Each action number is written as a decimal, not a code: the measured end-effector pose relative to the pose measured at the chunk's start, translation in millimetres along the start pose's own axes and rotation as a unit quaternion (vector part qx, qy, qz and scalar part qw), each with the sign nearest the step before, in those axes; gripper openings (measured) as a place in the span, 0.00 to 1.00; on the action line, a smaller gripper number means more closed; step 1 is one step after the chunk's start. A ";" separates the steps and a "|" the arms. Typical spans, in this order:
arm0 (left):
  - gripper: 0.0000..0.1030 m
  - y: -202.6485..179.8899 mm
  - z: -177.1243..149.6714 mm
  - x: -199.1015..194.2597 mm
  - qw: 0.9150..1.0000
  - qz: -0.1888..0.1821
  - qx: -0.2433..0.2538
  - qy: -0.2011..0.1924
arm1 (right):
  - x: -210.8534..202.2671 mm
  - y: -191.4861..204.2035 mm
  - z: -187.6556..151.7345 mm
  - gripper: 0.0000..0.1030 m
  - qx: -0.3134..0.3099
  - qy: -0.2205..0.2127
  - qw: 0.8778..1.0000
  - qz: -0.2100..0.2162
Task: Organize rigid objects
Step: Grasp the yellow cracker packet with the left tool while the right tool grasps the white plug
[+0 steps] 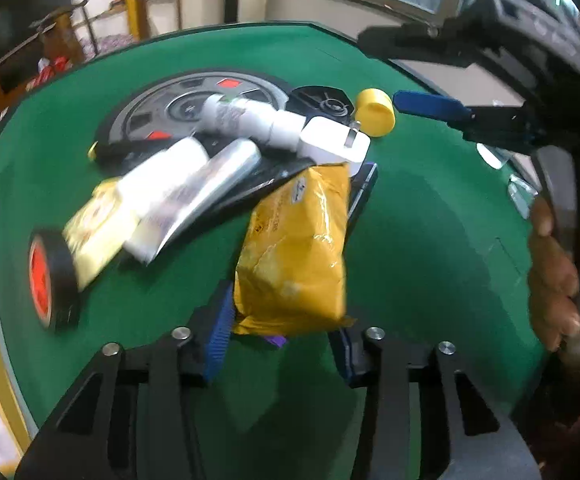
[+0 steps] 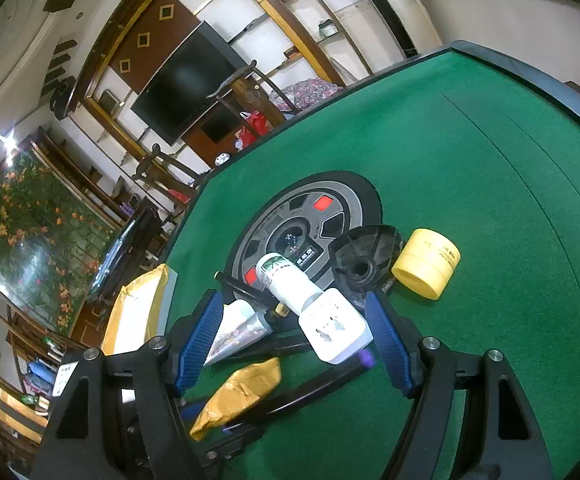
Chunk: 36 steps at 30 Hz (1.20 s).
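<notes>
As right gripper (image 2: 295, 344) gapes, left gripper (image 1: 282, 340) clamps yellow packet (image 1: 295, 256).

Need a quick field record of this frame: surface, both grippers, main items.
surface: green felt table
left gripper: blue pads closed on crinkled yellow foil packet
right gripper: open, white plug adapter between the fingers, not pressed
pile: white plastic bottle, silver tube, black ribbed disc
apart: yellow round jar, right of disc
left edge: black tape roll, red core
</notes>
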State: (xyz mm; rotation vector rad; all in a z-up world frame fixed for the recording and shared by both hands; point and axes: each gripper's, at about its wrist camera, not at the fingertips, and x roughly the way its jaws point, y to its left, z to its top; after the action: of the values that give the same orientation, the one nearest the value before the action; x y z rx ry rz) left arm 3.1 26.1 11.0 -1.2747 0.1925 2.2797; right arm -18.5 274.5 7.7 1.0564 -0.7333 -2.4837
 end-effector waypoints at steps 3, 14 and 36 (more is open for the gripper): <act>0.36 6.1 -11.9 -7.8 1.000 -0.006 -0.019 -0.003 | -0.9 1.4 -0.6 0.67 -0.004 0.002 1.000 0.003; 0.39 4.0 -15.1 -22.2 1.000 -0.018 -0.003 -0.005 | -15.4 10.1 -30.4 0.66 -0.060 0.019 0.995 -0.074; 0.72 -3.7 3.4 -24.8 1.000 0.004 0.004 -0.006 | 56.9 16.3 -24.9 0.39 -0.215 0.117 0.957 -0.157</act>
State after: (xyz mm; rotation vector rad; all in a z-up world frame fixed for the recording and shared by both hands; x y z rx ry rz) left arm 12.9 21.4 33.8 -1.2593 0.2032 2.2902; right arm -36.2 225.2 -29.5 1.3369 0.0565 -2.5362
